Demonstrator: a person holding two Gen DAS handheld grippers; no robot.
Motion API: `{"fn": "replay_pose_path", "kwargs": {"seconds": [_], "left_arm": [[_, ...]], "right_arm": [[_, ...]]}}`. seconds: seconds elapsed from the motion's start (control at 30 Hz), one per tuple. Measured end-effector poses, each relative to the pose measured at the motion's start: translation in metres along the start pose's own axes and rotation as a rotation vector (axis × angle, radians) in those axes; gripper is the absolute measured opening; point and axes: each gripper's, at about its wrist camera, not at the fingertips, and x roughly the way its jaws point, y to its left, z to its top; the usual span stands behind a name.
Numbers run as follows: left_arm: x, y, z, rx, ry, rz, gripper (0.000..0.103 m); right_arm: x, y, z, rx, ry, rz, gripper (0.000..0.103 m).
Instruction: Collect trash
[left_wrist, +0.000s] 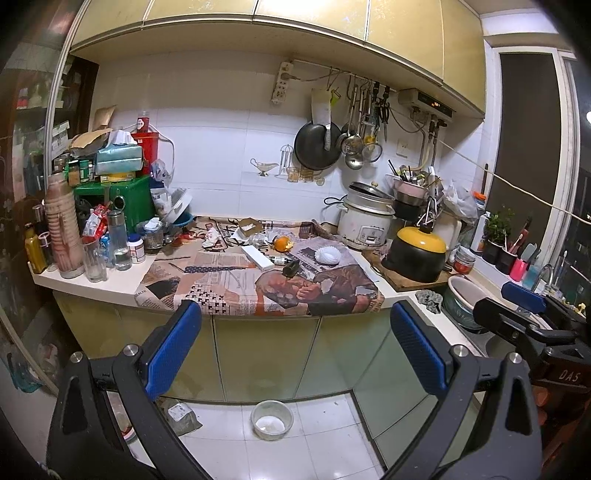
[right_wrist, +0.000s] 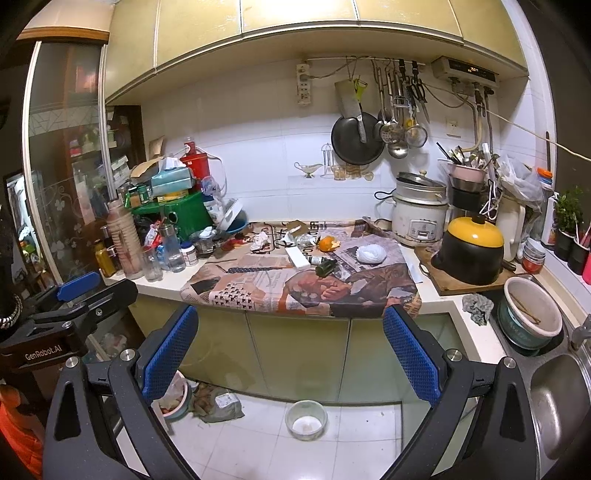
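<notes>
Newspaper (left_wrist: 258, 284) (right_wrist: 295, 284) covers the kitchen counter, with litter on it: an orange peel (left_wrist: 283, 243) (right_wrist: 328, 243), a crumpled white paper (left_wrist: 211, 236) (right_wrist: 260, 240), a white paper cup liner (left_wrist: 328, 255) (right_wrist: 371, 254), a white flat box (left_wrist: 257, 257) (right_wrist: 297, 256), a small dark bottle (left_wrist: 290, 268) (right_wrist: 325, 266) and a torn cardboard box (left_wrist: 249, 226) (right_wrist: 297, 228). My left gripper (left_wrist: 295, 325) and my right gripper (right_wrist: 290, 325) hang open in front of the counter's edge, well short of the litter, nothing between their fingers. Each gripper shows at the side of the other's view.
A rice cooker (left_wrist: 365, 221) (right_wrist: 419, 218) and a black pot with yellow lid (left_wrist: 417, 254) (right_wrist: 471, 253) stand right. Bottles, cups and boxes (left_wrist: 103, 221) (right_wrist: 162, 229) crowd the left end. A sink with a bowl (right_wrist: 532, 314) is at far right. A plastic tub (left_wrist: 271, 419) (right_wrist: 306, 419) sits on the floor.
</notes>
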Motion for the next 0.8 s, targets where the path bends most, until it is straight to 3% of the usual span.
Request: {"fn": "replay_pose_path", "kwargs": {"seconds": [0.8], "left_arm": [[0.0021, -0.0007, -0.0025, 0.003, -0.004, -0.003, 0.103]], "right_arm": [[0.0053, -0.0016, 0.0043, 0.018, 0.001, 0.012, 0.1]]}}
